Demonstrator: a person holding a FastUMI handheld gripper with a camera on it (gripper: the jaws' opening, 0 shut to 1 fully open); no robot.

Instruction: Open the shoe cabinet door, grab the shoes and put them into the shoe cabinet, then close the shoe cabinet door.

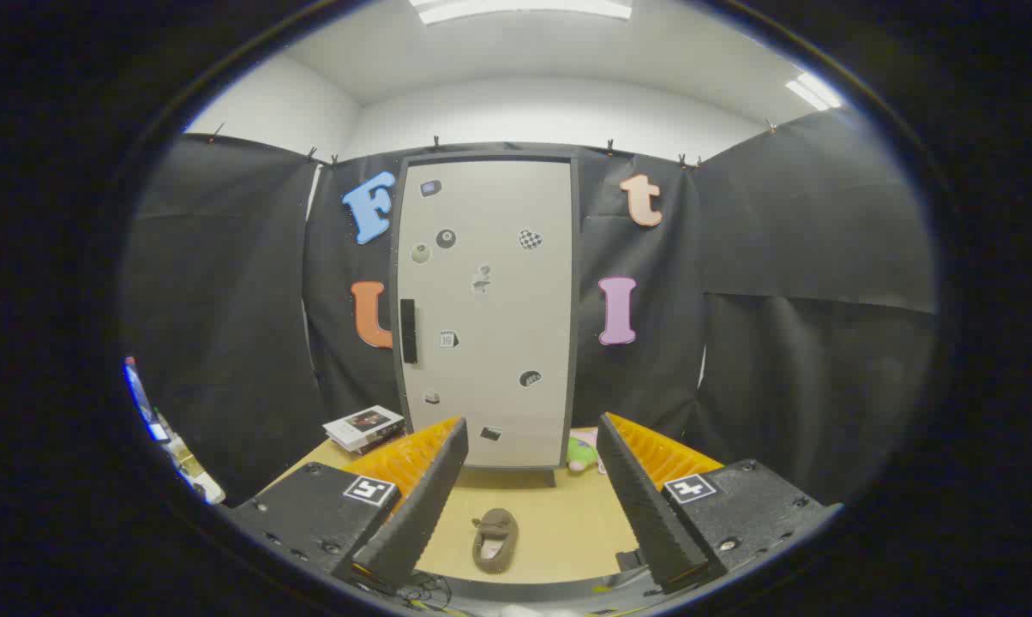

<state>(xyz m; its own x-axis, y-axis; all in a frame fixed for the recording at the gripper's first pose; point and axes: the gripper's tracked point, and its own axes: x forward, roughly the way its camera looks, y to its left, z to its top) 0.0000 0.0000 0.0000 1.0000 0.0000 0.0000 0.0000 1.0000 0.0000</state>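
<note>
Two ribbed, wedge-shaped fingers of the gripper [529, 506] stand wide apart at the bottom of the frame, holding nothing, with a single brown shoe [494, 540] lying on the surface [559, 523] in the gap between them. The shoe is a soft, rounded slipper-like piece with a fuzzy look, its opening facing up, resting apart from both fingers on smooth, light wooden board. Beyond the fingers, at the centre of the frame, the shoe cabinet [486, 313] rises as a tall upright rectangle, its pale flat door closed inside a dark frame. Small stickers dot the door at scattered heights, and a slim black vertical handle [408, 331] sits on its left edge, about halfway up. To the lower left of the cabinet, a flat book or box [363, 426] with a white edge and dark cover lies at the back of the surface. At the cabinet's lower right corner, just behind the right finger, a small plush toy [583, 452] in green and pink rests on the surface. Matte black cloth hangs in creased panels behind everything, clipped along its top edge.
</note>
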